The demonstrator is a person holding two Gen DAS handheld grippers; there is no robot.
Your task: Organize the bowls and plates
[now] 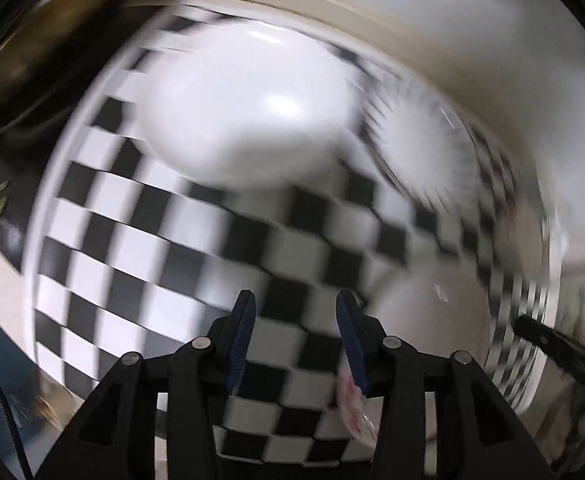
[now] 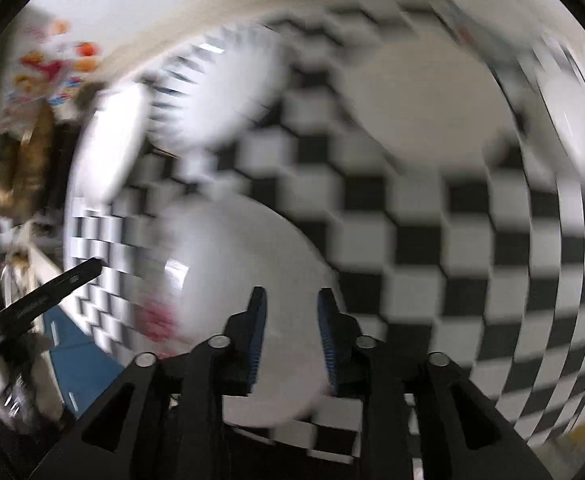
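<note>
While both views are smeared, steady each tool first. Left gripper [image 1: 295,300] and right gripper [image 2: 291,296] stand narrowly parted, empty. Nearest white plate [image 2: 248,304] lies at the near edge of the checkered table [image 2: 452,240]; straddle its rim squarely.

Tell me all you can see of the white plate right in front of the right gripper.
The round white plate looks glossy, like glazed ceramic, with a blurred pink-red mark near its left edge. It lies flat on the black-and-white checkered tablecloth. The right gripper hangs over its near part, fingers apart; motion blur hides any contact.
</note>
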